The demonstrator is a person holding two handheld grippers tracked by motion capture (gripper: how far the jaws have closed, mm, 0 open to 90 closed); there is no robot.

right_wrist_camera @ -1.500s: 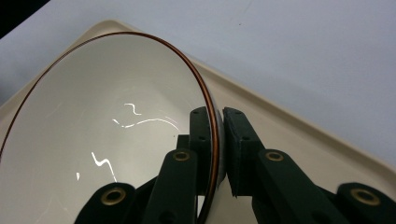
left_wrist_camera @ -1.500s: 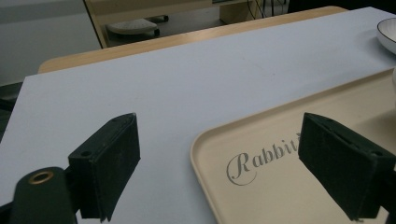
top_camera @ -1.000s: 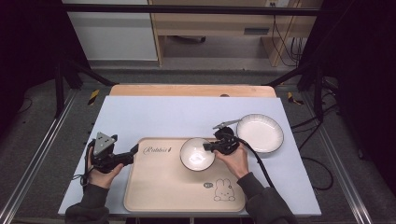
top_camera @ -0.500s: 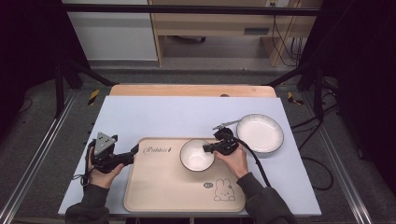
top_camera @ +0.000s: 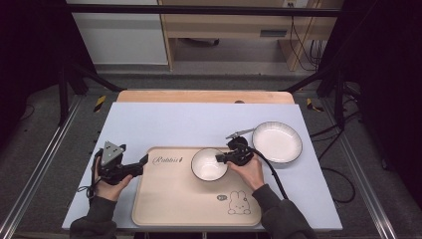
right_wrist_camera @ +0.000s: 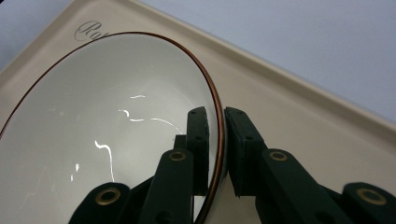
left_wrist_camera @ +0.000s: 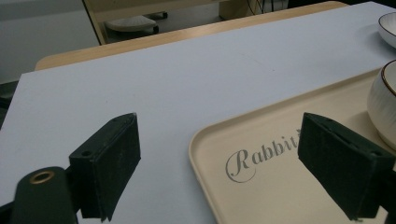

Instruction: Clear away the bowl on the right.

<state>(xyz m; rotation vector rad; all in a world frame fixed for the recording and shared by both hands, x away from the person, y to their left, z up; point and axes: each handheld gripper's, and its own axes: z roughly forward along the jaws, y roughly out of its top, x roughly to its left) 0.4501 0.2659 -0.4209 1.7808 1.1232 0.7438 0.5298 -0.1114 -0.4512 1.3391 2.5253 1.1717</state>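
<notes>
A white bowl (top_camera: 208,165) with a brown rim sits on the beige tray (top_camera: 174,199) printed with "Rabbit" and a rabbit. My right gripper (top_camera: 221,158) is shut on the bowl's right rim. In the right gripper view one pad lies inside the bowl (right_wrist_camera: 116,116) and the other outside, with the right gripper (right_wrist_camera: 215,114) pinching the wall. Its jaws have just been easing open a touch, the rim still between them. My left gripper (top_camera: 143,162) hovers open at the tray's left edge. In the left gripper view the left gripper (left_wrist_camera: 222,126) straddles the tray (left_wrist_camera: 280,186) corner, holding nothing.
A larger white plate (top_camera: 276,142) lies on the pale blue tabletop (top_camera: 199,124) to the right of the tray, and a small metal utensil (top_camera: 239,132) rests near its left edge. A cable trails from the right gripper toward the table's front.
</notes>
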